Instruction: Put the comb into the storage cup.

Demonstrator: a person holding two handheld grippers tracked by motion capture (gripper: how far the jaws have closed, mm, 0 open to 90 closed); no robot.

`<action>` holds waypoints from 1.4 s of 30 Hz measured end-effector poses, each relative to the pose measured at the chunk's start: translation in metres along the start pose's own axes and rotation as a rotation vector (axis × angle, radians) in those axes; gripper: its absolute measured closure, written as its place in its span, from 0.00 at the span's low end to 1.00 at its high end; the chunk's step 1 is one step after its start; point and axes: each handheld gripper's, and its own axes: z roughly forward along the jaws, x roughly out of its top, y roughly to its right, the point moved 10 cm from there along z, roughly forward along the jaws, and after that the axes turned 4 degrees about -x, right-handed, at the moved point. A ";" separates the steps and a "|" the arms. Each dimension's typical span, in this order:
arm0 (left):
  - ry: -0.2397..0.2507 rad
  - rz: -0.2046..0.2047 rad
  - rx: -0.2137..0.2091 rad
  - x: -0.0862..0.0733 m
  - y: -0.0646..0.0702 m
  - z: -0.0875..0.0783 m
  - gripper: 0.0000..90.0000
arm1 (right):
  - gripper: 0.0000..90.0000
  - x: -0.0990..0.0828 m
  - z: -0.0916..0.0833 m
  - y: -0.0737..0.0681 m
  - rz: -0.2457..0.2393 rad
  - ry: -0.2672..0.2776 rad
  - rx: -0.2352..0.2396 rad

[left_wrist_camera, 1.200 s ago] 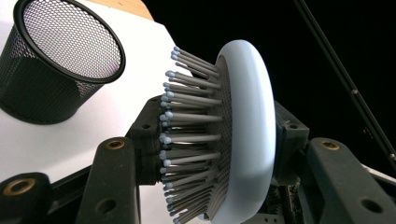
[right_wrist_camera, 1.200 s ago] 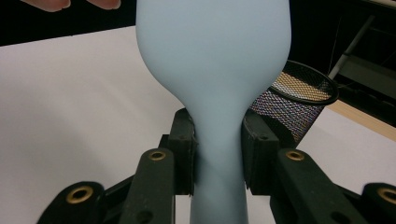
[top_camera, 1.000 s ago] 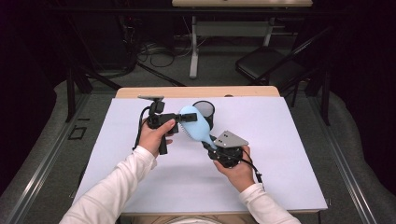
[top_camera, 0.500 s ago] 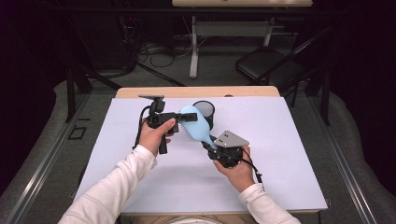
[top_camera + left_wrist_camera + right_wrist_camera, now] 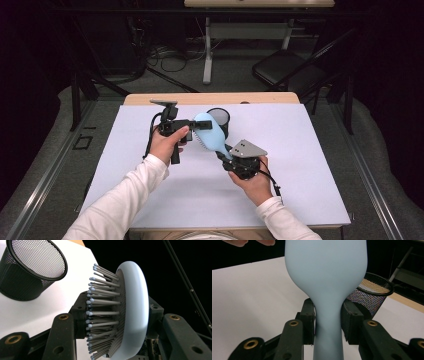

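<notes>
Grips the head of the pale blue hairbrush (image 5: 210, 136) with the left gripper (image 5: 189, 129), jaws closed hard on it, one pad in among the bristles and the other on the smooth back. Grips the narrow neck of the handle with the right gripper (image 5: 226, 151) too, a pad pressed to each side. Keeps the brush off the counter (image 5: 300, 170), slung between the two hands, head up toward the far left, handle down toward the near right, just in front of the black mesh cup (image 5: 219, 119).

Compared with a second ago: nothing shifted, neither hands nor brush nor cup. Looks, then, like a pause in a two-handed hold, probably a handover or a re-aim before dropping the brush into the cup; cannot tell which end is meant to go in first. Calls for letting go with one gripper before any move onward.

Underneath, a white sheet over the counter, with a strip of bare wood (image 5: 210, 98) along the far edge. Beyond, a dim room: cables (image 5: 165, 52) on the floor, a folding chair (image 5: 290, 75), the leg of another table (image 5: 207, 50).
</notes>
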 end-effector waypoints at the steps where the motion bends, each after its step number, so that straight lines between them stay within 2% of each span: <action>1: -0.001 -0.004 -0.001 0.000 0.000 0.000 0.56 | 0.73 0.000 0.000 0.000 0.001 -0.002 0.001; 12: -0.001 0.002 0.009 0.002 -0.002 0.002 0.56 | 0.63 -0.001 0.001 0.001 0.007 -0.001 -0.005; 23: 0.010 -0.004 0.018 0.006 -0.004 0.000 0.56 | 0.46 0.000 0.004 0.001 0.022 0.005 0.006; 33: 0.017 -0.005 0.019 0.008 -0.006 -0.001 0.56 | 0.41 -0.002 0.005 0.005 0.021 -0.016 -0.015; 38: 0.020 0.005 0.017 0.011 -0.006 -0.001 0.56 | 0.41 0.001 0.005 0.007 0.006 -0.004 -0.017; 42: 0.048 0.004 0.019 0.015 -0.005 -0.002 0.56 | 0.41 0.004 0.003 0.008 -0.002 -0.003 -0.009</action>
